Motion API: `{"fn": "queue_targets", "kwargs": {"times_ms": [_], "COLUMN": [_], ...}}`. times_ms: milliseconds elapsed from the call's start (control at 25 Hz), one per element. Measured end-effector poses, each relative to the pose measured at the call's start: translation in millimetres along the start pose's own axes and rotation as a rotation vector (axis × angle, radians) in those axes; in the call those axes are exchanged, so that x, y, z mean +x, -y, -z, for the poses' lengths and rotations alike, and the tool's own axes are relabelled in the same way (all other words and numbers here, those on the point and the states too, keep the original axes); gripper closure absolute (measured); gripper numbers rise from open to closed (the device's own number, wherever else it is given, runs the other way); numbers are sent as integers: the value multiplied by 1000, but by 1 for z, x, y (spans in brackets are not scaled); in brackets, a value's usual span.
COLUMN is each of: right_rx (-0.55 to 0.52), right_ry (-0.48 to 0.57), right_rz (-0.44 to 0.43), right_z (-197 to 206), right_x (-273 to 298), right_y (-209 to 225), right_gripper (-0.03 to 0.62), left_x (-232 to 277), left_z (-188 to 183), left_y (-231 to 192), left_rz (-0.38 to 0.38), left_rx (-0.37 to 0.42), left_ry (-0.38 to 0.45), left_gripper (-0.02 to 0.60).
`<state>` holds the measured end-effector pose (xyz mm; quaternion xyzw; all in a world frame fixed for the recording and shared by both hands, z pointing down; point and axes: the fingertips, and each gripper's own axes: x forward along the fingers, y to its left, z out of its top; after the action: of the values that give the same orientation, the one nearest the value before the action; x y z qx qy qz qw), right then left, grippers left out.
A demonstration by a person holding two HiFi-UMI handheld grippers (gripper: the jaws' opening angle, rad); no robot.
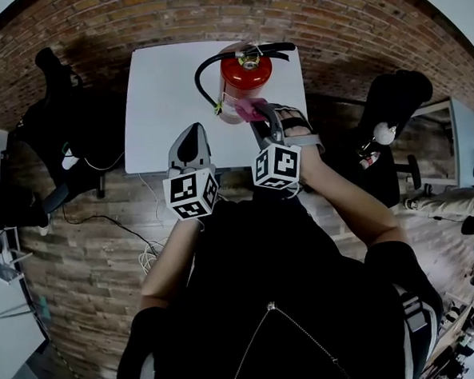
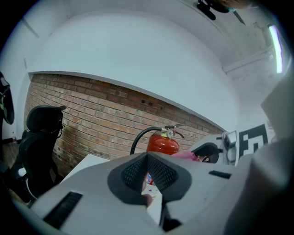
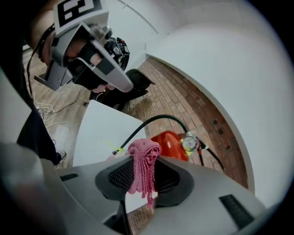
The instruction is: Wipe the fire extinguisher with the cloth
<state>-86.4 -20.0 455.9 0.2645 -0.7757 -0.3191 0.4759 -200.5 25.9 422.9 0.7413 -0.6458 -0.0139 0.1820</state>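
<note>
1. The right gripper (image 3: pixel 144 170) has its jaws clenched on the pink cloth (image 3: pixel 144 158). The cloth is bunched above the pads and hangs down between them.
2. Just ahead of those jaws stands the red fire extinguisher (image 1: pixel 243 82), upright on the white table (image 1: pixel 161 101). In the head view the cloth (image 1: pixel 253 108) touches the extinguisher's near side.
3. The black hose (image 3: pixel 148 124) arcs from the valve down past the jaws' left side.
4. The right hand (image 1: pixel 302 150) reaches forward on a bare, bent forearm, with the gripper (image 1: pixel 263 120) pointed at the cylinder.
5. The left gripper (image 2: pixel 148 170) has its jaws pressed together, nothing between them.
6. It (image 1: pixel 192 146) is held over the table's near edge, beside and left of the right one. The extinguisher (image 2: pixel 161 143) lies beyond its jaws, apart from them.
</note>
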Motion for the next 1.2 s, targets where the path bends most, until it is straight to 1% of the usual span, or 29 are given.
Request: {"fn": "queue_targets", "kwargs": {"times_ms": [280,640,920,1200], "right_rx": [14,3,-36,-55], "right_ry": [-49,-107,-166,-239], "right_rz": [-150,-282,-300,-320], "right_z": [16,44,60,87], "right_x": [47,116,160,202], "right_y": [-70,-144,-179,-211], "right_gripper": [476,476,476,476], "left_x": [-6,-15,-24,-31], "left_z": [11,23,29,39], "left_y": [-6,-21,-37,-56], "left_rz": [-14,-37,-72,-120], "left_rx": [-6,-11,-25,-37], "left_ry": [-16,-44,-62,-84], "left_gripper": [571,572,571,571]}}
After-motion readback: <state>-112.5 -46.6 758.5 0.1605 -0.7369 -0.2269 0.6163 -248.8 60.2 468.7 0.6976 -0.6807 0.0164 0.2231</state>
